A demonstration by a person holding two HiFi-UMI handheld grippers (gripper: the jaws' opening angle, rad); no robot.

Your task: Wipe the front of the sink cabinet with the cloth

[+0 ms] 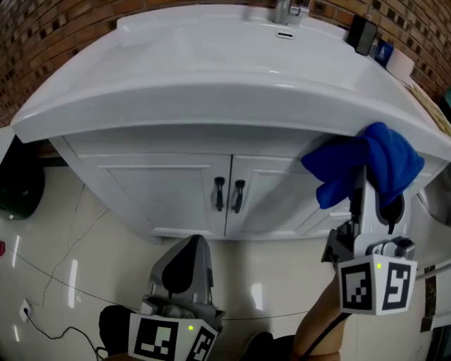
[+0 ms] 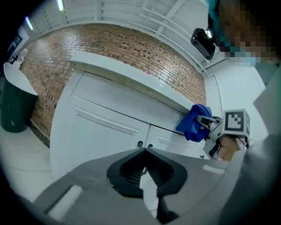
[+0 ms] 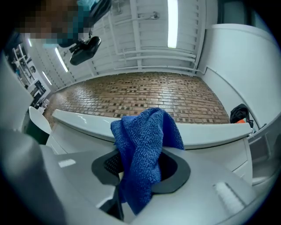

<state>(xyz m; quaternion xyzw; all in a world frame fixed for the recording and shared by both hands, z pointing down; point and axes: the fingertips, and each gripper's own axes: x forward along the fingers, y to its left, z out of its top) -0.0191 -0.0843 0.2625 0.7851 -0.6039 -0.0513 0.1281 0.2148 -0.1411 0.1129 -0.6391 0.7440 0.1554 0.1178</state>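
- Under the front rim of the white sink, at the upper right of the sink cabinet, the right tool held the blue cloth.
- Its jaws were closed on the cloth, which bunched above the tips and trailed down between them in the right gripper view.
- The cloth lay against or just short of the cabinet's right door; contact could not be told.
- The left tool hung low in front of the cabinet, well apart from the cloth, pointing toward the two dark door handles.
- Its jaws met at the tips, with nothing between them.
- A faucet stood at the back of the sink.
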